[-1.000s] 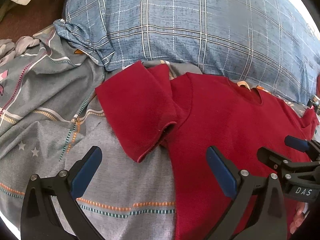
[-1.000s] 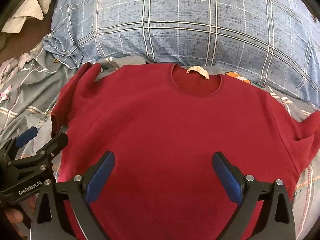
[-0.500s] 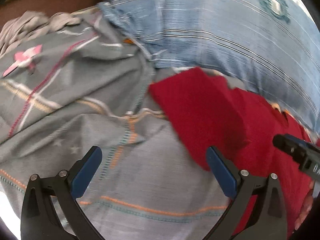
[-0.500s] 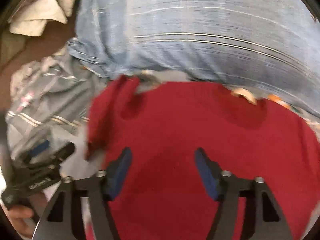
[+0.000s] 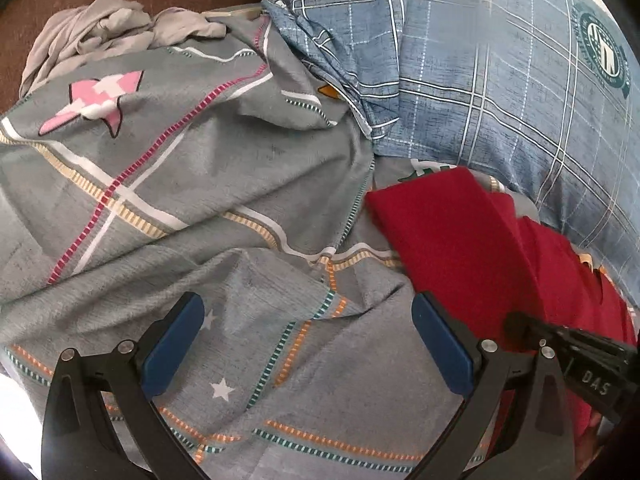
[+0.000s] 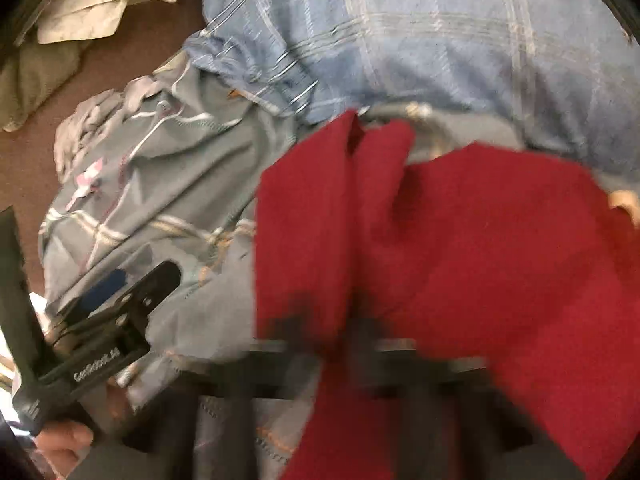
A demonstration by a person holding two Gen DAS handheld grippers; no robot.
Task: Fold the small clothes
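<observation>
while the right hand-held gripper is pinching a fold of the red t-shirt, its blurred jaws are pressing together on the cloth near the lower middle of the right wrist view. the shirt is lying on the grey patterned bedsheet, just in front of the blue checked pillow, toward the right of the bed. the left hand-held gripper is hovering over bare sheet to the left of the shirt, its blue pads standing spread wide with nothing between them. a crumpled pale cloth is lying at the far left.
</observation>
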